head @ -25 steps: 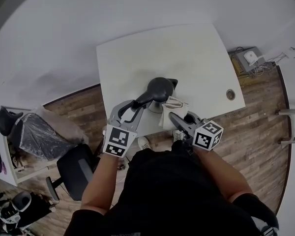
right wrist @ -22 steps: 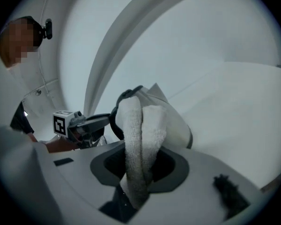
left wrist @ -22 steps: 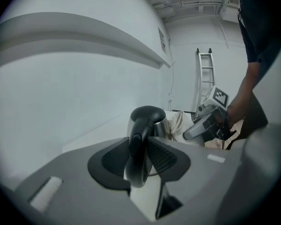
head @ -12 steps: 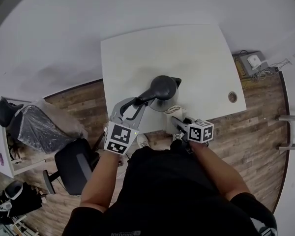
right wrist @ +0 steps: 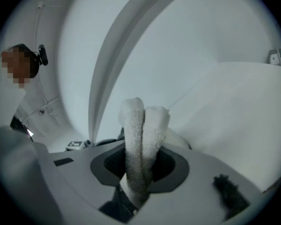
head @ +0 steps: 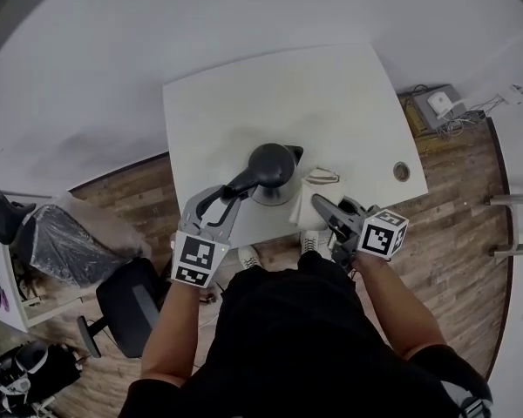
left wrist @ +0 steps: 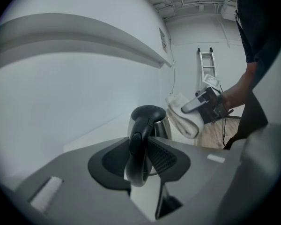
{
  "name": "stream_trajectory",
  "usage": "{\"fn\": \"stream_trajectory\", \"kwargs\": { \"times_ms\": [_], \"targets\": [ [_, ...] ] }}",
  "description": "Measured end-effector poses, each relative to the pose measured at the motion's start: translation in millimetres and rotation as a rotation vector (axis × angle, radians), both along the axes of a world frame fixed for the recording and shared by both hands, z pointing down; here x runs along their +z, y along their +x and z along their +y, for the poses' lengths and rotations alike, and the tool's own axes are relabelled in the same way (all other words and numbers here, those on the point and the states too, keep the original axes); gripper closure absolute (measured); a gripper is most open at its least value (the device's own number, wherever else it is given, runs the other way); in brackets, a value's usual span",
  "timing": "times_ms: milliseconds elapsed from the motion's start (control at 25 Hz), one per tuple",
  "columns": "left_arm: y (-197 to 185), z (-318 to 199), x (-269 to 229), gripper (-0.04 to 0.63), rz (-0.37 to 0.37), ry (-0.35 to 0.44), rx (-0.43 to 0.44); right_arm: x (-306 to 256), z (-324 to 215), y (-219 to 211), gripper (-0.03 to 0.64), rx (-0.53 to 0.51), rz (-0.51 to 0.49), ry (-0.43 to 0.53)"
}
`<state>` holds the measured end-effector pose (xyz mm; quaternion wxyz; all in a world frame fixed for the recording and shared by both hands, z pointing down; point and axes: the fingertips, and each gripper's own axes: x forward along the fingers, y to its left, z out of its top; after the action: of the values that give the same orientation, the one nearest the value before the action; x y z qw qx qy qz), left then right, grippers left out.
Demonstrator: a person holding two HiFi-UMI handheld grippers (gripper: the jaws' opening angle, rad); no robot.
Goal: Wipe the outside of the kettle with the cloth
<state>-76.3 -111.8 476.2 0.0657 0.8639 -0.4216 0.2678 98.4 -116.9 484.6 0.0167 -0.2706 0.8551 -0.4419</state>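
Kettle [head: 270,165]: upright near the front edge of the counter [head: 244,94], its handle [left wrist: 138,153] clamped in the left gripper [head: 231,192]. Folded cloth [right wrist: 140,135]: pinched in the right gripper [head: 324,205], just beside the kettle's right flank. The wipe likely goes leftward.

Head view: a wide-angle camera high above looks steeply down past the person's arms onto the white worktop [head: 279,94] and the wood floor [head: 453,198]. The left gripper [head: 229,197] and right gripper [head: 321,205] appear small and low in the frame.

Left gripper view: the camera rides close behind the jaws and faces along them across the worktop, with the kettle [left wrist: 145,116] handle large at centre.

Right gripper view: the camera sits equally close behind its jaws and faces a pale wall [right wrist: 178,46], with the cloth [right wrist: 140,139] filling the centre.

All three views share the cloth. The head and left gripper views also share the kettle and the right gripper.
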Motion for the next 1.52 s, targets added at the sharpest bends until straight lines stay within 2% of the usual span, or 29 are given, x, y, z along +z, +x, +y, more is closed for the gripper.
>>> {"fn": "stream_trajectory", "kwargs": {
  "times_ms": [120,240,560,680,880,1160,1320,1440,1520],
  "targets": [
    [-1,0,0,0.469,-0.007,-0.001,-0.013,-16,-27,-9,0.514,-0.052,-0.133,-0.055],
    [1,0,0,0.468,-0.004,-0.007,-0.015,-6,-39,-8,0.514,-0.047,-0.159,-0.093],
    [1,-3,2,0.465,0.006,0.002,-0.027,50,-43,1,0.514,-0.077,0.015,-0.135],
    [2,-3,2,0.465,0.015,0.004,-0.024,77,-44,9,0.514,-0.070,0.057,-0.197],
    [2,-2,1,0.465,0.026,0.006,-0.014,113,-48,13,0.514,-0.075,0.135,-0.249],
    [0,-1,-1,0.466,0.037,0.004,-0.010,150,-54,15,0.514,-0.103,0.326,-0.270],
    [0,-1,-1,0.465,0.032,-0.004,-0.028,161,-56,19,0.514,-0.112,0.384,-0.294],
    [1,-2,-1,0.465,0.016,-0.013,-0.047,145,-67,27,0.514,-0.101,0.317,-0.297],
    [1,-2,0,0.465,0.001,-0.022,-0.060,111,-81,32,0.514,-0.106,0.179,-0.270]
  ]
}}
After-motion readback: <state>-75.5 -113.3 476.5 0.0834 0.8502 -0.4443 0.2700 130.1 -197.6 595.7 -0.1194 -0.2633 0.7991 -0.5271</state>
